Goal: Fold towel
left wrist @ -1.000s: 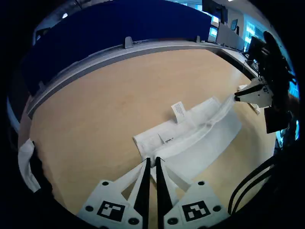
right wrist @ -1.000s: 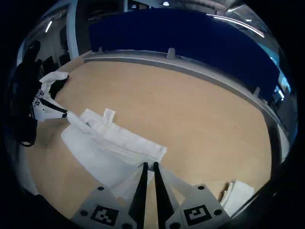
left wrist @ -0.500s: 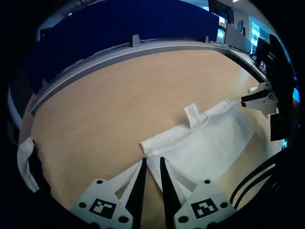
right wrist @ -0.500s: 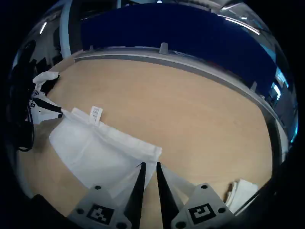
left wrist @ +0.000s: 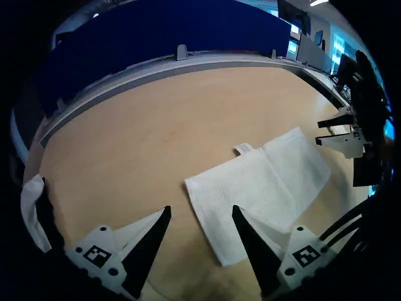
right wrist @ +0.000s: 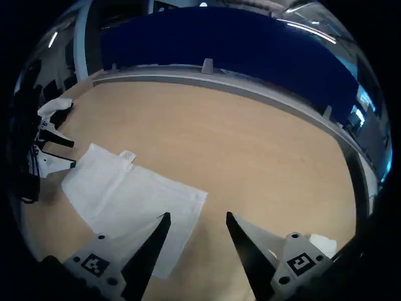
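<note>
Both tools [left wrist: 200, 206] [right wrist: 198, 214] now spread, towel [left wrist: 260, 185] flat

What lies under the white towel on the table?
The towel lies flat on the wooden table. Only table shows around its edges; the part beneath is covered, so anything thin there cannot be seen.

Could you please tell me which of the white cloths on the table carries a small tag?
The flat middle towel, tag at its far edge; the left-edge cloth and right-edge cloth show none.
</note>
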`<state>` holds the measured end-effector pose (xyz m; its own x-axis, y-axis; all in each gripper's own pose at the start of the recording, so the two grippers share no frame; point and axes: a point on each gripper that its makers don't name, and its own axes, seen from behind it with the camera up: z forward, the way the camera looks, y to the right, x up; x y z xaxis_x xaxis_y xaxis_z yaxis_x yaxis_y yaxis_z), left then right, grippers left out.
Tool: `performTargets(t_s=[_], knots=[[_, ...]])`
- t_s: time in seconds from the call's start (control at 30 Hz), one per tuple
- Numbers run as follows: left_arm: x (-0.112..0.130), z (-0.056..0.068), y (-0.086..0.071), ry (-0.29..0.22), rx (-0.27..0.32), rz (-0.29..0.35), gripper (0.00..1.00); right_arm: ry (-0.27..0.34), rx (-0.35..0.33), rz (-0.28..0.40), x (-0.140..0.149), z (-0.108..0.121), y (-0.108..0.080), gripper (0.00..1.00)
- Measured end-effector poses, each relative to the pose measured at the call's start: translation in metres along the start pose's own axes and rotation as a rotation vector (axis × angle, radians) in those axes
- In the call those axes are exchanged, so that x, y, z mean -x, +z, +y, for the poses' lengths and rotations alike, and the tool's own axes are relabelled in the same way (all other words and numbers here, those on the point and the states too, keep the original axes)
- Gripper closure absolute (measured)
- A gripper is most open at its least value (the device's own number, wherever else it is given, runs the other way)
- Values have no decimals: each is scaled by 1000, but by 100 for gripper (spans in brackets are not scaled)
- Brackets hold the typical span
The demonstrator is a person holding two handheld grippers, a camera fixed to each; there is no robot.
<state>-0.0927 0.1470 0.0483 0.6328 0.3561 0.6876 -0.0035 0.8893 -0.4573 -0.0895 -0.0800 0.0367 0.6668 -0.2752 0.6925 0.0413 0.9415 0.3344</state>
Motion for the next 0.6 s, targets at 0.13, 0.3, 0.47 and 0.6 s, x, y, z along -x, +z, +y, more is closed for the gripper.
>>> performTargets(t_s=[0.13, 0.3, 0.47, 0.6], knots=[[1, 0, -5, 1, -2, 3, 9, 0, -2, 0, 2, -1, -4, 13], [1, -3, -13, 2, -15, 9, 9, -12, -12, 2, 5, -4, -12, 13], [8, -5, -22, -10, -37, 12, 9, -28, -9, 3, 11, -6, -22, 13], [18, -5, -30, -33, -48, 13, 9, -36, -6, -2, 18, -7, -30, 13]])
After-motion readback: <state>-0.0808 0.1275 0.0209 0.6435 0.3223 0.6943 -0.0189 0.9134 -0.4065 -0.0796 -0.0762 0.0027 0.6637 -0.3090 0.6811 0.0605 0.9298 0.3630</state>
